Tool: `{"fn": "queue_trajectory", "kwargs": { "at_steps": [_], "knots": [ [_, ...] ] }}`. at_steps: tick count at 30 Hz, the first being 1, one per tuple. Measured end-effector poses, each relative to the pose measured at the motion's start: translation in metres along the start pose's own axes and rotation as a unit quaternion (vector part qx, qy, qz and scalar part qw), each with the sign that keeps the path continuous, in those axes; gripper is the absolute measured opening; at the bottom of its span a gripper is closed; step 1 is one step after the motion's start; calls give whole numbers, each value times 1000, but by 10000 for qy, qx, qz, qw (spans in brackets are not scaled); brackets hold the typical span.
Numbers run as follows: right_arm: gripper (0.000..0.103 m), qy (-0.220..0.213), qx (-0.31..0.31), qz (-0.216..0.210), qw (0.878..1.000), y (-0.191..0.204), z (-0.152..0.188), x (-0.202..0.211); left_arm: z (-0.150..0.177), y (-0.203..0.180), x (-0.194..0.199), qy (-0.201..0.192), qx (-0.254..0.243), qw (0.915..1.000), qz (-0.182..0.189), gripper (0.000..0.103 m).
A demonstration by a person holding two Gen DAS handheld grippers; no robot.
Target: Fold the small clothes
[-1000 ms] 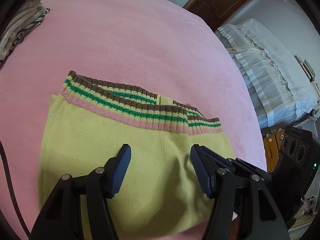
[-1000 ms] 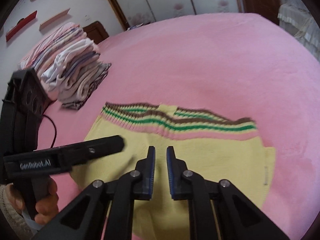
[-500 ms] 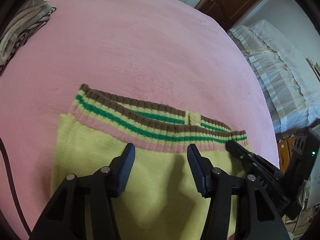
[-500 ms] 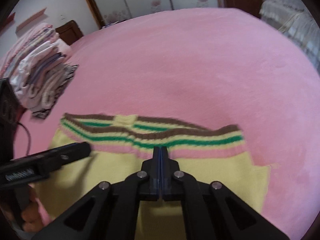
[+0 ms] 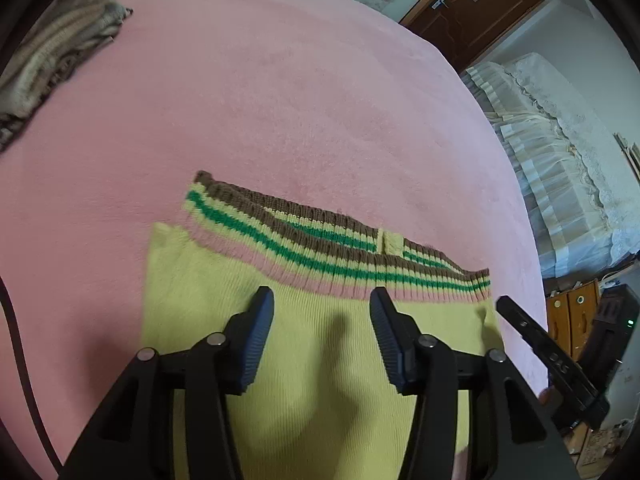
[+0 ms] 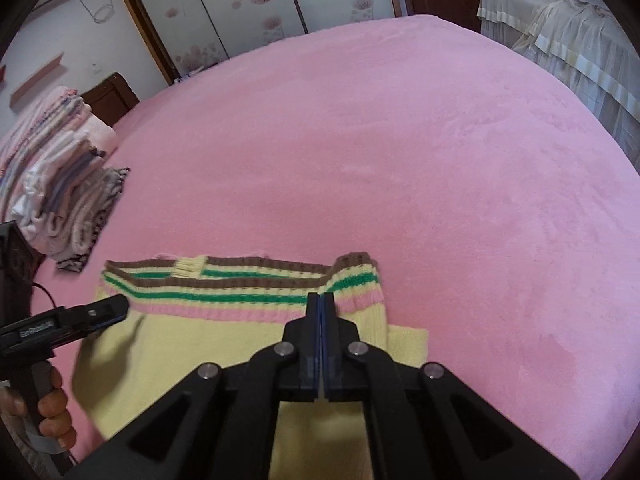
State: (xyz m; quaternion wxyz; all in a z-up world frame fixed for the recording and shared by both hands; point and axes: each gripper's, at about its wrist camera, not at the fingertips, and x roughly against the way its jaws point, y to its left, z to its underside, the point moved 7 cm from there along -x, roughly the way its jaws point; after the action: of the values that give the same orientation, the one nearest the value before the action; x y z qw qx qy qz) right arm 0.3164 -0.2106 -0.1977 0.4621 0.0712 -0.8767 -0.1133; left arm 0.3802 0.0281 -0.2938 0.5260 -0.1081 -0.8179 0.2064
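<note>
A small yellow knit garment point(image 5: 224, 296) with a ribbed band of brown, green and pink stripes lies flat on the pink bed. It also shows in the right wrist view point(image 6: 192, 344). My left gripper point(image 5: 322, 304) is open and empty, hovering over the yellow part just short of the striped band. My right gripper point(image 6: 321, 298) is shut and empty, with its tips over the striped band near the garment's right edge. The right gripper shows in the left wrist view point(image 5: 536, 340) at the garment's right side. The left gripper shows in the right wrist view point(image 6: 100, 310) at the garment's left side.
The pink blanket point(image 6: 400, 160) covers the whole bed. A stack of folded clothes point(image 6: 56, 184) sits at the far left; it also shows in the left wrist view point(image 5: 52, 60). A second bed with white lace covers point(image 5: 560, 152) stands to the right. A black cable point(image 5: 20, 360) runs at the left.
My right gripper has closed from slightly open to shut and moved right along the striped band. Both grippers have pulled back toward me. The garment's right band corner now looks turned up.
</note>
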Motion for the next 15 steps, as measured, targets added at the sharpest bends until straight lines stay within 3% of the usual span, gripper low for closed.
{"fn": "queue_trajectory", "kwargs": {
  "at_steps": [3, 8, 12, 15],
  "knots": [
    [0, -171, 90, -234, 9995, 13, 10, 32, 15, -2, 35, -283, -154, 9994, -93, 65],
    [1, -306, 542, -422, 9972, 48, 54, 67, 58, 1, 71, -582, -383, 9973, -250, 66],
    [1, -347, 831, -311, 9955, 60, 86, 69, 85, 9, 76, -847, -692, 9915, -700, 66],
    [1, -210, 852, 75, 9961, 44, 104, 56, 93, 24, 63, -760, -781, 9882, -1072, 66]
  ]
}}
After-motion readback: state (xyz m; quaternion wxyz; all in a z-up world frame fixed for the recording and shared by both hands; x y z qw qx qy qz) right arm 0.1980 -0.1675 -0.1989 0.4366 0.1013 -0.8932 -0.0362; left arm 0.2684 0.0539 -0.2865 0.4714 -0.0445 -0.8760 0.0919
